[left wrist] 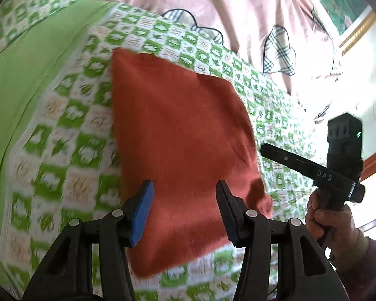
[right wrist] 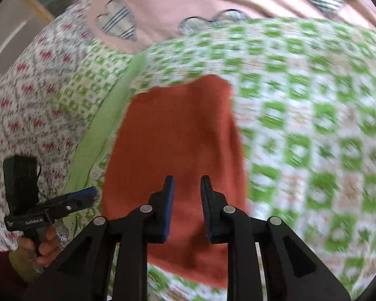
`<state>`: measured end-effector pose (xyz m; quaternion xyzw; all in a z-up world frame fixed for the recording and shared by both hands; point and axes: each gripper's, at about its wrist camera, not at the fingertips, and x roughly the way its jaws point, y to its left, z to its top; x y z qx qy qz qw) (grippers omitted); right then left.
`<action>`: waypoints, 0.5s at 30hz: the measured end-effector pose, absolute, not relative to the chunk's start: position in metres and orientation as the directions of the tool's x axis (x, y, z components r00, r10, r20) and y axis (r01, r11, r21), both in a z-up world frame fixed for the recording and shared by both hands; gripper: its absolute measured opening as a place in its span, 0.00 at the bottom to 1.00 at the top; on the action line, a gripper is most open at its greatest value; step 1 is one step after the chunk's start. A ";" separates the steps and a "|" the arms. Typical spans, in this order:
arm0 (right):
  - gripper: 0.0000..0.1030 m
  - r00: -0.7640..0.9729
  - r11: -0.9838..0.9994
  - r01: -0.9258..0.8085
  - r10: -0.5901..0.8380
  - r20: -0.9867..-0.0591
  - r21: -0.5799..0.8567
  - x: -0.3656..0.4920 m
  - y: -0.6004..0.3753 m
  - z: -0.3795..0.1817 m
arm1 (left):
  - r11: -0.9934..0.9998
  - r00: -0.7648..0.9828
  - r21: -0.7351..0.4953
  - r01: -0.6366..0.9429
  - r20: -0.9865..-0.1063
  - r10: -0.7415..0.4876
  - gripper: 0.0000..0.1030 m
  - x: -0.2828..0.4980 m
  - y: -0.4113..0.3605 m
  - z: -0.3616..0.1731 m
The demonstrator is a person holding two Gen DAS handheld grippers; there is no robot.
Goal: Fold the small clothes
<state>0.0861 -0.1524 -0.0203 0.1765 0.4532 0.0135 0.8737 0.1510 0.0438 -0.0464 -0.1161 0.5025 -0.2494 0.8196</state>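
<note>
A rust-orange cloth (left wrist: pixel 180 135) lies folded in a flat rectangle on the green-and-white checked bedspread (left wrist: pixel 70 130). My left gripper (left wrist: pixel 185 188) is open and empty, held above the cloth's near end. The right gripper also shows in this view (left wrist: pixel 265 149) at the cloth's right edge, held in a hand. In the right wrist view the cloth (right wrist: pixel 173 135) lies below my right gripper (right wrist: pixel 186 183), which is open with a narrow gap and holds nothing. The left gripper (right wrist: pixel 92 193) shows at the cloth's left edge.
A plain green band (left wrist: pixel 30 57) runs along the bedspread at the left. A pink quilt with plaid hearts (left wrist: pixel 213 7) lies bunched behind the cloth. A floral sheet (right wrist: pixel 27 105) covers the bed's left side. A wall and wooden floor edge (left wrist: pixel 373 160) show at the right.
</note>
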 end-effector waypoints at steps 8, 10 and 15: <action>0.14 0.495 0.932 0.237 0.128 -0.859 0.275 0.133 -0.189 -0.073 | 0.842 0.299 -0.453 0.293 -0.793 -0.531 0.27 0.196 0.032 -0.086; 0.14 0.501 0.928 0.236 0.137 -0.854 0.287 0.135 -0.196 -0.075 | 0.839 0.294 -0.474 0.269 -0.789 -0.540 0.18 0.205 0.035 -0.092; 0.17 0.521 0.930 0.235 0.123 -0.845 0.281 0.124 -0.191 -0.062 | 0.853 0.310 -0.458 0.250 -0.797 -0.519 0.18 0.194 0.039 -0.084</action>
